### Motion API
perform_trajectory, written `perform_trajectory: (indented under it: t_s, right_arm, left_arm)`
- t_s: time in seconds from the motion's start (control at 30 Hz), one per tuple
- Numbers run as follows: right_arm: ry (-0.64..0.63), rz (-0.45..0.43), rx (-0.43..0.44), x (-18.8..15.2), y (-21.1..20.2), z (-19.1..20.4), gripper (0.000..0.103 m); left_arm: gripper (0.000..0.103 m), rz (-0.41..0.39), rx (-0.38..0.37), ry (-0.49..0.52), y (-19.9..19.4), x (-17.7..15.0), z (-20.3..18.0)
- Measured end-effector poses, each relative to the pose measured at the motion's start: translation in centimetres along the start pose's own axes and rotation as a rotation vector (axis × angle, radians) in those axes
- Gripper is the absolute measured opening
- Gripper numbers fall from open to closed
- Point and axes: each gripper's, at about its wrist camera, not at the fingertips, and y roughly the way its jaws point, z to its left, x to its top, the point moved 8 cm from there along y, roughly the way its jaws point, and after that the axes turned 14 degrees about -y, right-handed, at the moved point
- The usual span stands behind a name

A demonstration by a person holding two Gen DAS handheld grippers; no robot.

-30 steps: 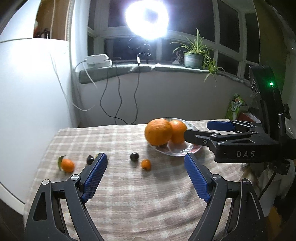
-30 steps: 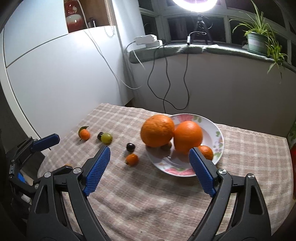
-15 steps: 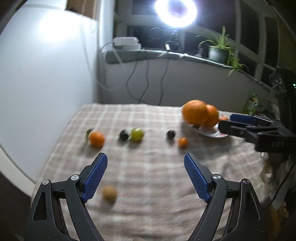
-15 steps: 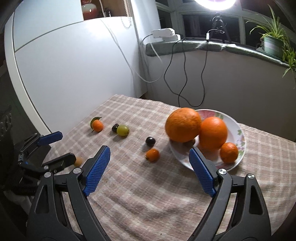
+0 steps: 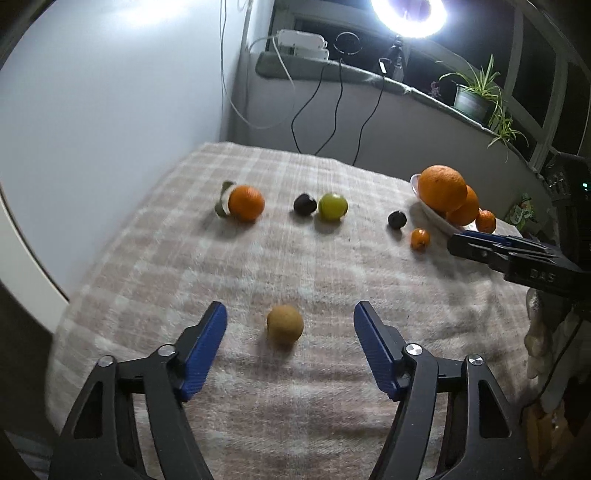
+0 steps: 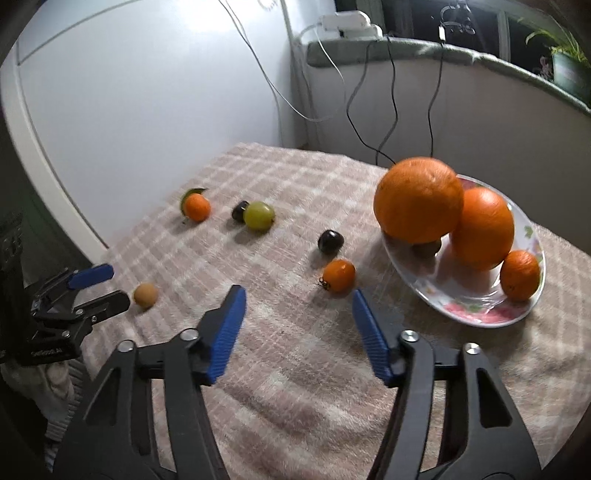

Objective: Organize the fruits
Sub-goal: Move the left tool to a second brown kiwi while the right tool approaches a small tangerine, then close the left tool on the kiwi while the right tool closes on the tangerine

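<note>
I'm over a table under a pink-and-cream checked cloth (image 5: 295,258), pushed into a corner: white wall on one side, a grey-padded window ledge (image 5: 369,79) behind with cables hanging down, a ring light (image 5: 408,16) glaring above, a spider plant (image 5: 476,96) further along. The cloth's near edge drops off just below my tongs; the middle of the cloth lies bare.

Left gripper (image 5: 290,338) is closing, blue pads either side of a small tan round fruit (image 5: 285,324), not touching it. Right gripper (image 6: 297,323) is closing too, nothing between its pads; a little orange tomato (image 6: 338,275) sits just beyond its right-hand tip.

Along the back I see a mandarin with a leaf (image 5: 245,202), a dark fruit (image 5: 304,204) touching a green one (image 5: 332,206), and another dark fruit (image 6: 330,240) near the plate. The flowered plate (image 6: 476,314) carries a big orange (image 6: 419,199), a second orange (image 6: 482,227) and a small one (image 6: 521,274) against the rim.
</note>
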Motion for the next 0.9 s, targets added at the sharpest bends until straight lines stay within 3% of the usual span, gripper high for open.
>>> perform_trajectory:
  t_s: [0.17,0.8,0.9]
  right_arm:
    - [0.030,0.043,-0.013,-0.1,1.9,-0.1,0.046]
    - [-0.014,0.144,-0.206,0.1,5.9,-1.7,0.042]
    - [-0.011,0.164,-0.217,-0.2,6.5,-1.9,0.035]
  left_arm:
    - [0.055,0.032,-0.008,-0.007,1.3,-0.4,0.4]
    - [0.031,0.054,-0.029,-0.009,3.0,-0.6,0.9]
    - [0.027,0.051,-0.024,-0.005,3.0,-0.6,1.1]
